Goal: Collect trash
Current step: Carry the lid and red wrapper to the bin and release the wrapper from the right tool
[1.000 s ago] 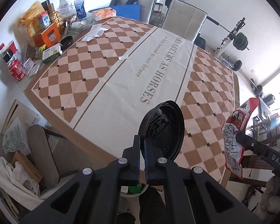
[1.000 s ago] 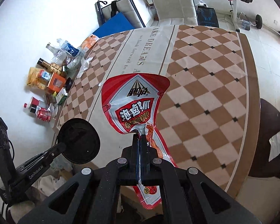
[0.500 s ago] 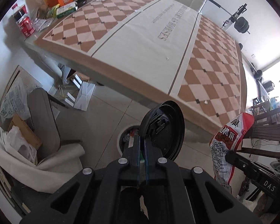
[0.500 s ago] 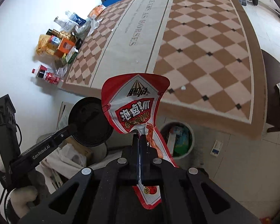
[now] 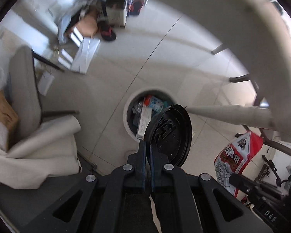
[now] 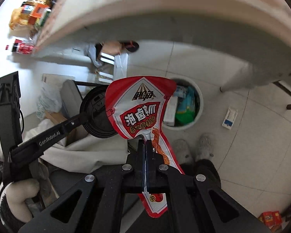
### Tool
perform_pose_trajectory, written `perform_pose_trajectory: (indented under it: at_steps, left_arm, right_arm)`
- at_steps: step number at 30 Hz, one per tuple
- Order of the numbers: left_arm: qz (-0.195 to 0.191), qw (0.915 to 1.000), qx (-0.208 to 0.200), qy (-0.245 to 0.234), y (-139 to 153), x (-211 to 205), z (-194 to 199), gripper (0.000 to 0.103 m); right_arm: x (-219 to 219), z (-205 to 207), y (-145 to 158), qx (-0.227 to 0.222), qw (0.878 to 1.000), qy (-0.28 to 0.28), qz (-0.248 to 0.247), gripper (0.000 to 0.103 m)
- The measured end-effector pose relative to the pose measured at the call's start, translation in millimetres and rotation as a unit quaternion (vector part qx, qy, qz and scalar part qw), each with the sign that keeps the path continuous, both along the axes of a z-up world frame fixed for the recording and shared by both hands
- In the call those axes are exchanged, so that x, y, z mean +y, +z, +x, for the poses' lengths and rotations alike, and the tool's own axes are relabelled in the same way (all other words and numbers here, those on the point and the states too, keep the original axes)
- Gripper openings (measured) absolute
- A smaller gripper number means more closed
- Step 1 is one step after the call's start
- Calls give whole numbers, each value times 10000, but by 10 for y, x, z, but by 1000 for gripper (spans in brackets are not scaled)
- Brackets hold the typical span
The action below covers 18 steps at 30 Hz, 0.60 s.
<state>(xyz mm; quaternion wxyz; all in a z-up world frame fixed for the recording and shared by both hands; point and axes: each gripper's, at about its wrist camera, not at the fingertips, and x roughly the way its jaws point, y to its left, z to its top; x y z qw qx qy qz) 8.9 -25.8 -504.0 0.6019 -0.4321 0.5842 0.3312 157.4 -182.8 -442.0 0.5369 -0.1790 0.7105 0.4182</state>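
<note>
My left gripper (image 5: 147,145) is shut on the edge of a round black plastic lid (image 5: 169,134), held upright just above a white trash bin (image 5: 130,130) on the floor. The bin holds packets and cartons. My right gripper (image 6: 146,142) is shut on a red and white snack packet (image 6: 137,106), which hangs over the same bin (image 6: 198,97). In the right wrist view the left gripper (image 6: 81,119) and its black lid (image 6: 95,112) sit left of the packet. The packet (image 5: 234,157) also shows at the lower right of the left wrist view.
The table's edge (image 6: 164,5) arches overhead, with its legs (image 5: 240,78) to the right of the bin. A grey chair (image 5: 23,89) draped with white cloth (image 5: 38,149) stands left. Boxes and slippers (image 5: 106,33) lie under the table. A small carton (image 6: 229,117) lies on the tiles, beside the person's slippered feet (image 6: 192,149).
Both grippers have dropped from above the tabletop to below its edge, carrying the lid and the packet down over the trash bin. The view now shows the floor.
</note>
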Motion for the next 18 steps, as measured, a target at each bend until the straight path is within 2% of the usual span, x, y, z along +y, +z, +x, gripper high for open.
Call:
perform_pose_trajectory:
  at_steps: [3, 10, 14, 18]
  left_arm:
    - [-317, 9993, -88, 181, -494, 77, -34, 1]
    - [-686, 9976, 93, 67, -1520, 237, 84, 2]
    - [-808, 9964, 245, -84, -1890, 286, 168, 4]
    - [-1002, 9941, 391, -167, -2102, 290, 210, 7]
  right_arm:
    - [10, 36, -581, 149, 9996, -99, -235, 0]
    - [195, 248, -1865, 388, 9965, -565, -471, 0]
    - [357, 342, -2480, 521, 9946, -701, -553, 1]
    - [489, 382, -2995, 551, 9931, -682, -784, 1]
